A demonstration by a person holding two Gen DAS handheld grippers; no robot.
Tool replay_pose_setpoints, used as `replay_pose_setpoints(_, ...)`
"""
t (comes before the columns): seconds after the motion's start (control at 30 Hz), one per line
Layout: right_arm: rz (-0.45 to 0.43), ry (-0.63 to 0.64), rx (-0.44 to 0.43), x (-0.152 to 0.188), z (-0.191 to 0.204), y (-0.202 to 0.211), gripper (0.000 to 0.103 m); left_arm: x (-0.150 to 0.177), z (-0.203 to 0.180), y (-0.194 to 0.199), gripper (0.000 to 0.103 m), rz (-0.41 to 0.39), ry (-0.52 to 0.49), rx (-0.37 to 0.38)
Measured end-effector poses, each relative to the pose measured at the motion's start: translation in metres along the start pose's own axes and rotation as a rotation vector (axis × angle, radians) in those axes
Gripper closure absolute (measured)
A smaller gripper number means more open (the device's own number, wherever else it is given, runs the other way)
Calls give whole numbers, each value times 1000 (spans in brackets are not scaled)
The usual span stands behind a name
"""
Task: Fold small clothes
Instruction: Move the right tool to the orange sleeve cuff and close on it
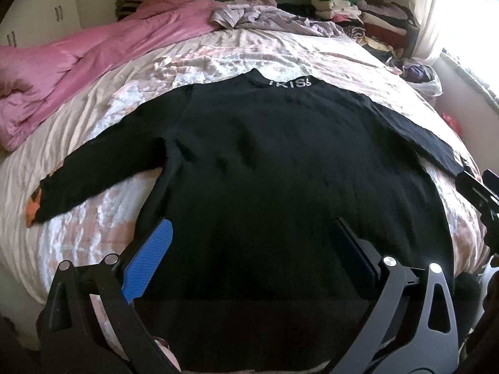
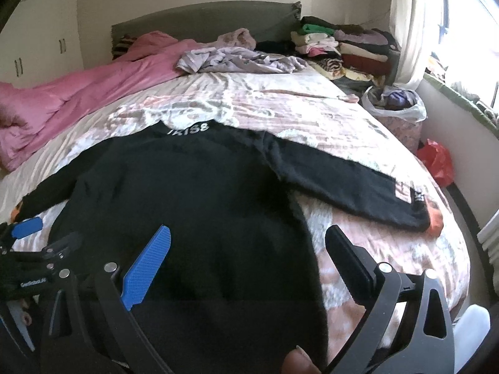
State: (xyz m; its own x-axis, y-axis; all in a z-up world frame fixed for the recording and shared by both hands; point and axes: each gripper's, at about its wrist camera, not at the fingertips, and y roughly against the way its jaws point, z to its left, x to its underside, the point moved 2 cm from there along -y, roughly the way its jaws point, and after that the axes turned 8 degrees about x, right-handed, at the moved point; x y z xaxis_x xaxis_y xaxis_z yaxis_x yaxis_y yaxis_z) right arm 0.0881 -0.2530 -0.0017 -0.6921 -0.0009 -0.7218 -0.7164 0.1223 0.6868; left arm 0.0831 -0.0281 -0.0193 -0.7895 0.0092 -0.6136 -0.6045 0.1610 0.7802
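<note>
A black long-sleeved top (image 1: 265, 162) lies flat on the bed with both sleeves spread out and white lettering at its collar (image 1: 290, 83). It also shows in the right wrist view (image 2: 187, 193). My left gripper (image 1: 252, 233) is open and empty above the lower left part of the top. My right gripper (image 2: 249, 240) is open and empty above the top's lower right edge. The right sleeve (image 2: 349, 184) stretches toward the bed's right edge and ends in an orange cuff (image 2: 435, 219). The left sleeve (image 1: 99, 174) ends in an orange cuff (image 1: 32, 208).
A pink duvet (image 1: 78, 62) is bunched along the bed's left side. Crumpled lilac clothes (image 1: 265, 15) lie near the headboard. Stacks of folded clothes (image 1: 358, 15) stand at the far right corner. A plastic bag of clothes (image 2: 396, 106) and a red bag (image 2: 436, 162) sit beside the bed.
</note>
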Motion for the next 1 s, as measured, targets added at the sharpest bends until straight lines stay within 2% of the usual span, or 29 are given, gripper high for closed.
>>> replay_pose_setpoints(0.63, 11, -91, 47, -55, -26, -45, 4, -68, 8, -37, 8, -15, 27, -19)
replay_pose_setpoints(0.8, 36, -171, 34, -71, -40, -62, 4, -89, 13, -52, 8, -13, 44, -25)
replay_pose_setpoints(1.0, 31, -267, 101, -87, -68, -82, 4, -114, 15, -71, 8, -15, 59, -10)
